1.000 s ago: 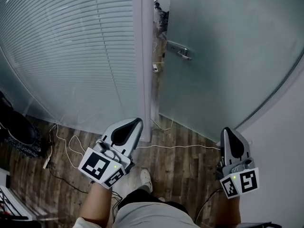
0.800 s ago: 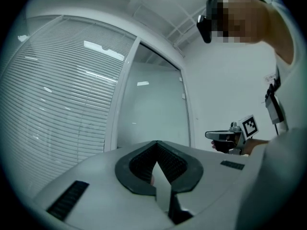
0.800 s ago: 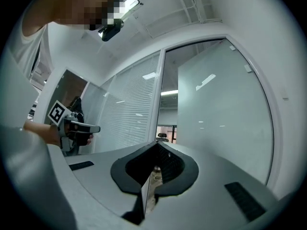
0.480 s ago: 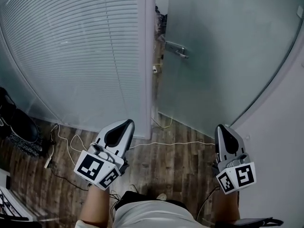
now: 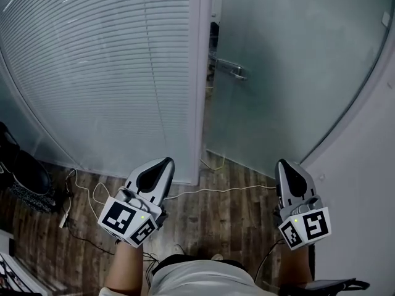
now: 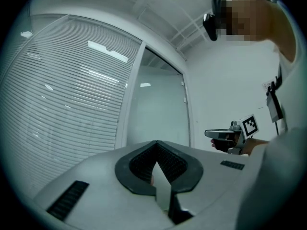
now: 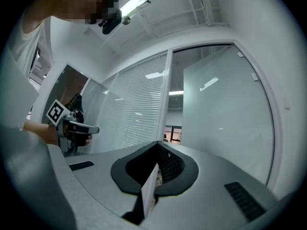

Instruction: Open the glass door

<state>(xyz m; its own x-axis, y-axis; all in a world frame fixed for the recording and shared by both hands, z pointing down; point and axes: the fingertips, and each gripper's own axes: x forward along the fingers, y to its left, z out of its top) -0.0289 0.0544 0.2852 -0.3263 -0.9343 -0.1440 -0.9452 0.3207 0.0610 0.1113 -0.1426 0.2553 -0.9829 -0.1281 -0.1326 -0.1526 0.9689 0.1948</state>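
The frosted glass door (image 5: 290, 73) stands slightly ajar, with a dark gap along its left edge beside the white frame post (image 5: 202, 91). Its metal lever handle (image 5: 230, 68) sits high on that edge. My left gripper (image 5: 164, 161) is shut and empty, held low over the floor in front of the post. My right gripper (image 5: 284, 164) is also shut and empty, below the door's right part. Both are well short of the handle. The left gripper view shows its closed jaws (image 6: 156, 143) facing the door (image 6: 158, 114). In the right gripper view, closed jaws (image 7: 157, 143) face the door (image 7: 220, 114).
A glass wall with closed blinds (image 5: 105, 73) fills the left. White cable (image 5: 234, 190) trails across the wood floor (image 5: 210, 217) near the door's foot. A dark bag (image 5: 21, 165) lies at far left. A white wall (image 5: 364, 184) closes the right side.
Both grippers have moved forward together, still shut and pointing the same way. The door post and handle have shifted right in the head view, and the shoe seen earlier is out of sight.
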